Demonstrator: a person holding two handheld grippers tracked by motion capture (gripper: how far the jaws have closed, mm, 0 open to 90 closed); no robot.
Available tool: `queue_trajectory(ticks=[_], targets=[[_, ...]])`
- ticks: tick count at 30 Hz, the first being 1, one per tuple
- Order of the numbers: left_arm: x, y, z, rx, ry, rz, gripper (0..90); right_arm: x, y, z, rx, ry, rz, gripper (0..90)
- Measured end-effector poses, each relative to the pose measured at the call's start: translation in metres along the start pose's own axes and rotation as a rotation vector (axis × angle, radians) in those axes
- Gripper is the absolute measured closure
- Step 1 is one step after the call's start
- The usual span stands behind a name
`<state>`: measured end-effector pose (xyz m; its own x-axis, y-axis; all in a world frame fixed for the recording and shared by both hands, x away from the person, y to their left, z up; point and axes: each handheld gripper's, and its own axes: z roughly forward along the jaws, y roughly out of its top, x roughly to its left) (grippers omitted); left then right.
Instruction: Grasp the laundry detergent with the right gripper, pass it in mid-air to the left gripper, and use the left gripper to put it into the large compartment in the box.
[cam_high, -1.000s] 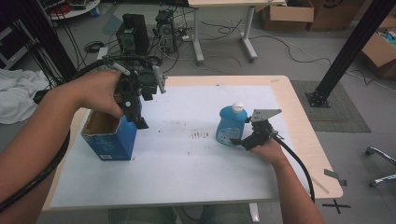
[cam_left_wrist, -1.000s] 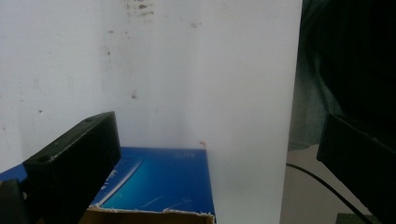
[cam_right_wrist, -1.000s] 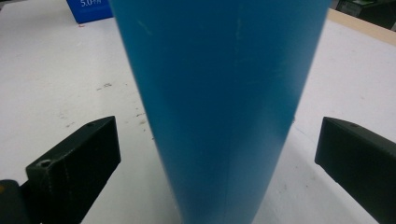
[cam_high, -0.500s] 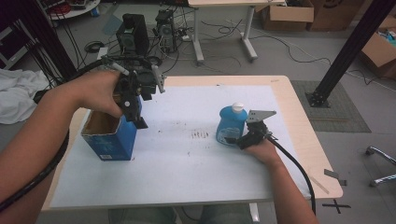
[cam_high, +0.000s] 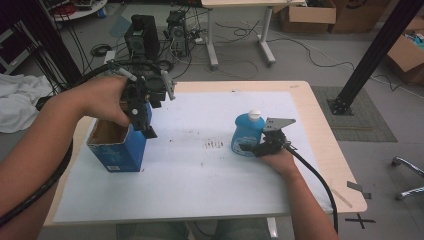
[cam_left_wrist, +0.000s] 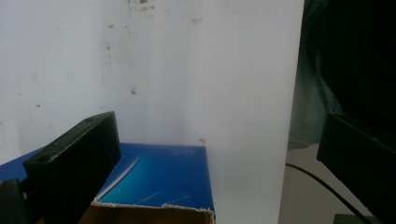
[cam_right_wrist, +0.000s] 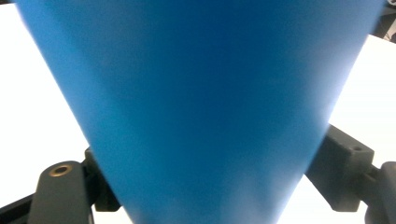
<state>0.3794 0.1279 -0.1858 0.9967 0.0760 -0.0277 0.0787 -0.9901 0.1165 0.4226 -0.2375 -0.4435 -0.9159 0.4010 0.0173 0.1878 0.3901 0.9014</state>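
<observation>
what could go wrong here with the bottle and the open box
The right gripper has just been closing low around the blue bottle; gripped that low, the bottle could tip when lifted. The left gripper hangs open at the blue box's rim, so the box might slide if bumped.

Wooden table (cam_high: 327, 145) under a white sheet (cam_high: 200, 175), bearing blue box (cam_high: 120, 152) and blue bottle (cam_high: 245, 135).

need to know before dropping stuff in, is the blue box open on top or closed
Open. The high view shows the blue box upright on the table with its brown cardboard inside exposed; the left gripper view shows a torn top edge.
</observation>
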Motion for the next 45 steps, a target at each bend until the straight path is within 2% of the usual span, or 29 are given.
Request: queue_trajectory(ticks=[17, 35, 38, 40, 45], targets=[[-0.001, 0.002, 0.000, 0.000, 0.001, 0.006, 0.1, 0.003, 0.003, -0.001, -0.019, 0.048, -0.022, 39.9], [0.002, 0.004, 0.000, 0.002, 0.001, 0.006, 0.1, 0.005, 0.006, -0.003, -0.008, 0.059, -0.040, 43.1], [0.002, 0.003, 0.001, 0.004, 0.000, 0.006, 0.1, 0.006, 0.008, -0.006, -0.004, 0.063, -0.046, 43.1], [0.003, 0.003, 0.001, 0.003, 0.000, 0.007, 0.1, 0.007, 0.014, -0.013, -0.028, 0.065, -0.043, 43.2], [0.003, 0.005, 0.001, -0.002, 0.001, 0.015, 0.1, 0.010, 0.024, -0.025, -0.040, 0.063, -0.049, 43.2]])
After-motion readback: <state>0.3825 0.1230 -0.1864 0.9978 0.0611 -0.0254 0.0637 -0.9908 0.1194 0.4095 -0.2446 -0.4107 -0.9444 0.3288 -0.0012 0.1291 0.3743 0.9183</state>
